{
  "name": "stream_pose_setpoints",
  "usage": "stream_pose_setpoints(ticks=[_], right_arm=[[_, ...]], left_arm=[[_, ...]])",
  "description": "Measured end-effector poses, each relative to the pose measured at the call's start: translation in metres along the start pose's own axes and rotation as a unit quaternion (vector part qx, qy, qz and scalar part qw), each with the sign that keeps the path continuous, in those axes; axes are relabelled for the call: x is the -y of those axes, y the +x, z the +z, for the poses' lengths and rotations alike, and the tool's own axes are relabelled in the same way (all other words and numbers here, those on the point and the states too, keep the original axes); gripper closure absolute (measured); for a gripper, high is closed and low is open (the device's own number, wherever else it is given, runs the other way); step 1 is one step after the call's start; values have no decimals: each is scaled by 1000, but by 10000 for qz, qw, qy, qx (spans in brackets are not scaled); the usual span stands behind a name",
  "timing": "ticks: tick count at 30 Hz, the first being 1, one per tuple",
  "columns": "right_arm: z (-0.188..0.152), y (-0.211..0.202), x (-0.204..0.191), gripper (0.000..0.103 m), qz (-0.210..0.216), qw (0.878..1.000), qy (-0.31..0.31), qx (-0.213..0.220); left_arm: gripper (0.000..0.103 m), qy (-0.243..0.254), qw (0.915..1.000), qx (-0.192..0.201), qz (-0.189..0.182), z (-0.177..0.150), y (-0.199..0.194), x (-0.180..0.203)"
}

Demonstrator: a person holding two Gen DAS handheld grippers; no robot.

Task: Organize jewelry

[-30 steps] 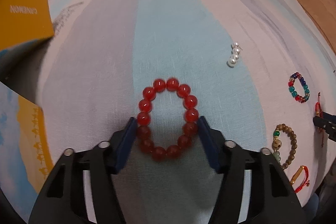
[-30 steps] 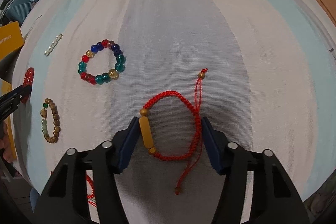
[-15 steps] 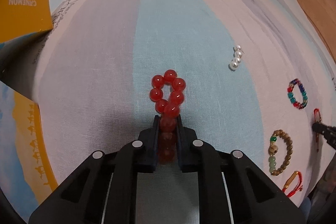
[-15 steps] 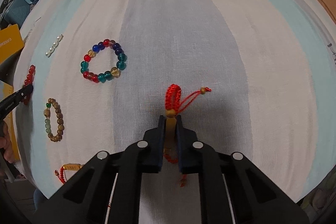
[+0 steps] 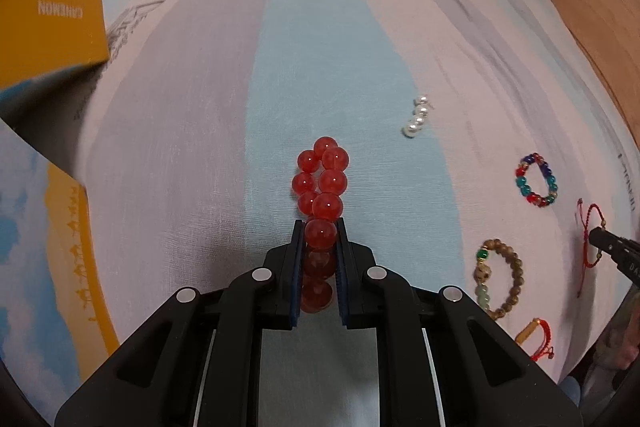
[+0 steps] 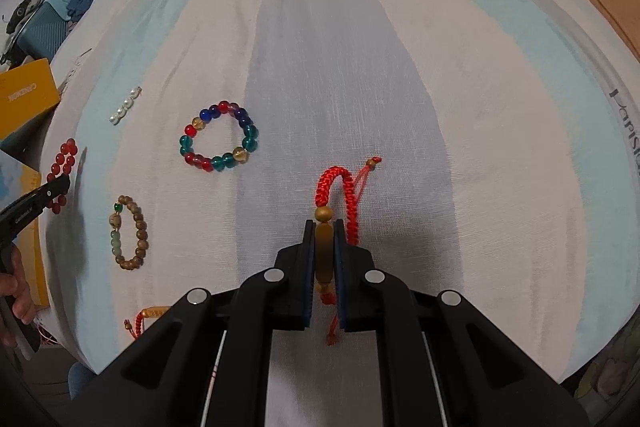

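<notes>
Red bead bracelet point(image 5: 322, 183) lower beads hidden between left claw point(image 5: 319, 227) pads; yellow box point(image 5: 44, 23) cut off.

The round-bead bracelet point(image 5: 320, 195) is pinched flat between the left gripper point(image 5: 319, 227) jaws, on the bedsheet point(image 5: 320, 47). To its right, farther off, lies the pearl string point(image 5: 417, 117). Right again lie the mixed-bead bracelet point(image 5: 538, 180) and, nearer, the wooden-bead bracelet point(image 5: 500, 277). The braided cord bracelet point(image 6: 340, 203) is held in the right gripper point(image 6: 324, 227), right of these.
</notes>
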State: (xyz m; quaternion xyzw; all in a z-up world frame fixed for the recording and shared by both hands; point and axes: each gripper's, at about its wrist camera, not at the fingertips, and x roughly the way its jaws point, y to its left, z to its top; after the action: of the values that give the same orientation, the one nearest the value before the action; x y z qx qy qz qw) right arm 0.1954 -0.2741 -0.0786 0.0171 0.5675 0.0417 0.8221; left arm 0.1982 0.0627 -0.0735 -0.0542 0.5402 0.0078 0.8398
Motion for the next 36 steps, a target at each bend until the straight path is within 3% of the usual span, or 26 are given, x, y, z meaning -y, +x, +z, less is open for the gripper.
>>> stream_pose_setpoints(ticks=[14,36], right_arm=[[1,-34,-1,95,52,9997,-4,235],[-2,-81,-60,95,205,9974,-275,630]], left_arm=[[91,34,10000,23,79,-12,-36,1],[91,79,9995,288,102,-41,-105,-8]])
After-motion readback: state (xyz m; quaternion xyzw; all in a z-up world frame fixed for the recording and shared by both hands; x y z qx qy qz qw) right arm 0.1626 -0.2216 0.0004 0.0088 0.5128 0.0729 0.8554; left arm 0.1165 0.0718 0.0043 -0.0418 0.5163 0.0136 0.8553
